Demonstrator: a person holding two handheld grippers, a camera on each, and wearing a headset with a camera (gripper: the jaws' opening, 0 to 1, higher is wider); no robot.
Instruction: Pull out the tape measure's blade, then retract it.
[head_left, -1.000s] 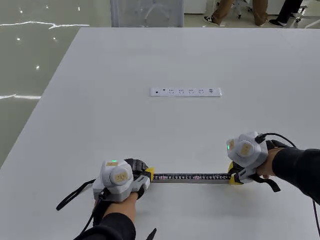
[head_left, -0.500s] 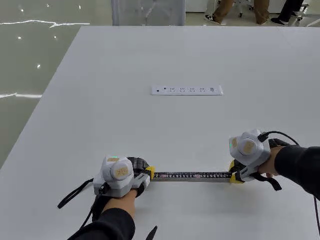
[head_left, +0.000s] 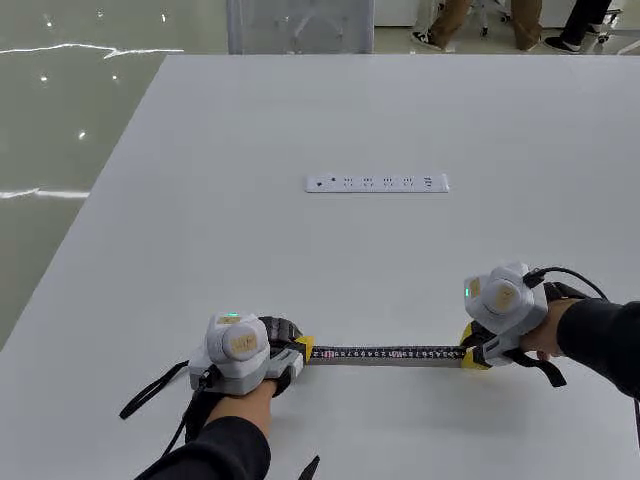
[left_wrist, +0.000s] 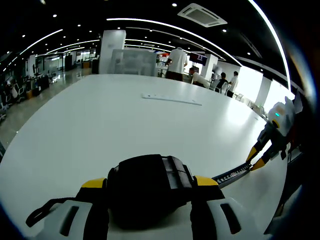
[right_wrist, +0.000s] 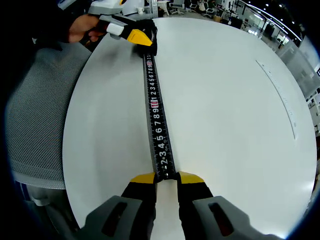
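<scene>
The black tape measure case (left_wrist: 150, 187) sits between the yellow-tipped jaws of my left gripper (head_left: 292, 352), which is shut on it near the table's front edge. Its black blade (head_left: 385, 353) with white numbers runs flat along the table to my right gripper (head_left: 470, 356), which is shut on the blade's end. In the right gripper view the blade (right_wrist: 156, 110) stretches from my jaws (right_wrist: 165, 179) away to the case (right_wrist: 148, 44) in the left gripper (right_wrist: 135, 36). The left gripper view has the blade (left_wrist: 231, 176) reaching to the right gripper (left_wrist: 260, 159).
A white power strip (head_left: 377, 183) lies flat mid-table, well beyond the grippers. The white table (head_left: 350, 260) spreads wide around them, with its left edge (head_left: 85, 210) over a glossy floor. A black wrist strap (head_left: 150, 390) trails left of the left gripper. People stand beyond the far end.
The right gripper has drawn slightly further right with the blade's end, so a little more blade shows. The left gripper and case stay in place.
</scene>
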